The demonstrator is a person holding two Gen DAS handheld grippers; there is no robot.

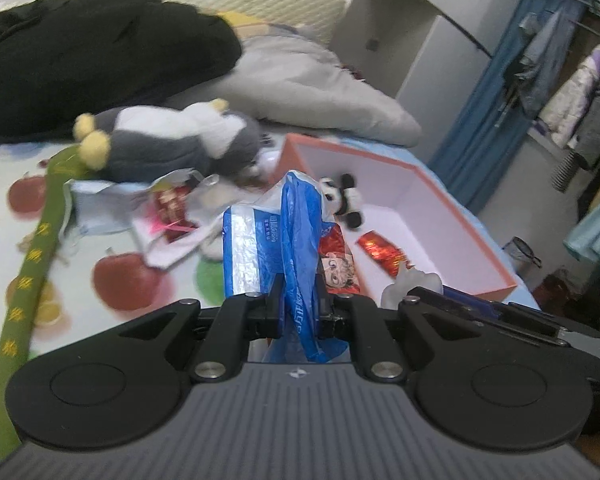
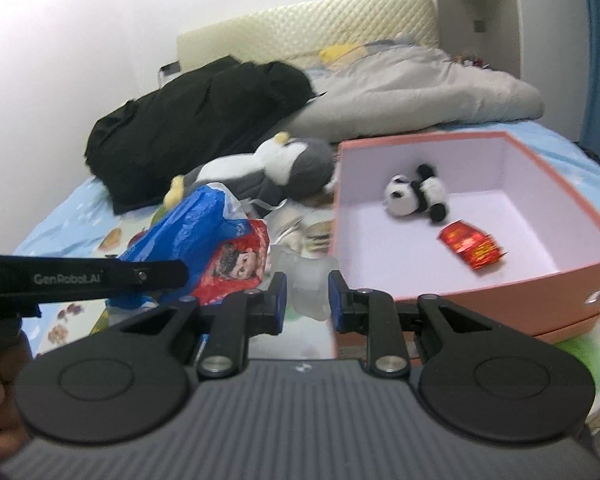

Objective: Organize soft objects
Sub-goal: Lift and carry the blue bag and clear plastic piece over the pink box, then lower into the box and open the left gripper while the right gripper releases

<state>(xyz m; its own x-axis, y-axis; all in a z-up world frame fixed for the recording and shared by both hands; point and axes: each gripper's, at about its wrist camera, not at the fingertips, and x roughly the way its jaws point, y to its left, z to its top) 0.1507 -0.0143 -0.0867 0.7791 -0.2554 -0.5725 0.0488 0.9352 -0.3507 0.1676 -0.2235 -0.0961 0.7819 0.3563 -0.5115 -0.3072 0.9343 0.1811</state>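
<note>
The left gripper (image 1: 300,300) is pinching one blue plastic bag (image 1: 296,232) between its two fingers, the crumpled film bunching up above the pads and trailing below them. One red printed packet (image 1: 336,264) is sitting just beside that bag. The right gripper (image 2: 307,292) is closing its two blue-padded fingers around one frosted, translucent soft object (image 2: 306,280) — whether the pads are actually pressing it is hard to tell.

One pink box (image 2: 480,280) is lying open on the bed, holding two things: one small panda plush (image 2: 416,194) toward its back wall and one shiny red wrapper (image 2: 474,249) nearer the front. Just beside the box's left wall, one grey-and-white penguin plush (image 2: 276,164) is lying on its side. Behind it are one black jacket (image 2: 196,120) and one grey quilt (image 2: 420,88) — both heaped near the headboard. One green ribbon (image 1: 32,264) is running along the fruit-patterned sheet (image 1: 124,280).
</note>
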